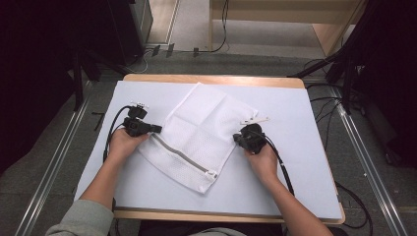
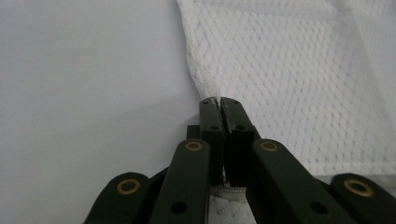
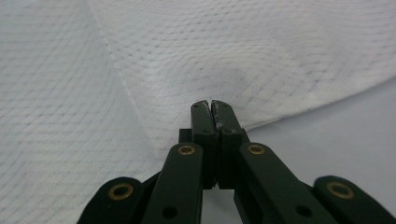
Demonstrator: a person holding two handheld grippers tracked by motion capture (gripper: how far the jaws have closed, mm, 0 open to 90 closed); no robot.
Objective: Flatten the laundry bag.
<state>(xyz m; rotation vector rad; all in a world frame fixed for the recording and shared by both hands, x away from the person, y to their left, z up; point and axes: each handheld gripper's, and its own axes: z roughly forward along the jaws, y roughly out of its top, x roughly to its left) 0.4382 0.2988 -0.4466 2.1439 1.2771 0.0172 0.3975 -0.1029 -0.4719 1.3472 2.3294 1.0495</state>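
the white mesh laundry bag [image 1: 196, 140] lies flat on the pale table cover [image 1: 295, 162], turned at an angle, and it sits between the two grippers. its grey zipper [image 1: 179, 156] runs along the edge nearest to the person and looks closed, with the pull at the end away from the left gripper.

the left gripper [image 1: 156, 129] has its jaws pressed together on the bag's edge, at the corner just above the zipper end. in the left gripper view [image 2: 219, 103] the mesh comes out straight from between the tips and spreads ahead and to the right of them.

the right gripper [image 1: 237, 138] is at the opposite side edge. in the right gripper view [image 3: 211, 106] its jaws are together and the fabric rises in a small ridge right at the tips, so i judge it is clamped on the mesh.

as i judge it, both grips are taken, and that is all that is done. the bag is not yet lifted, folded or opened. this work is left.
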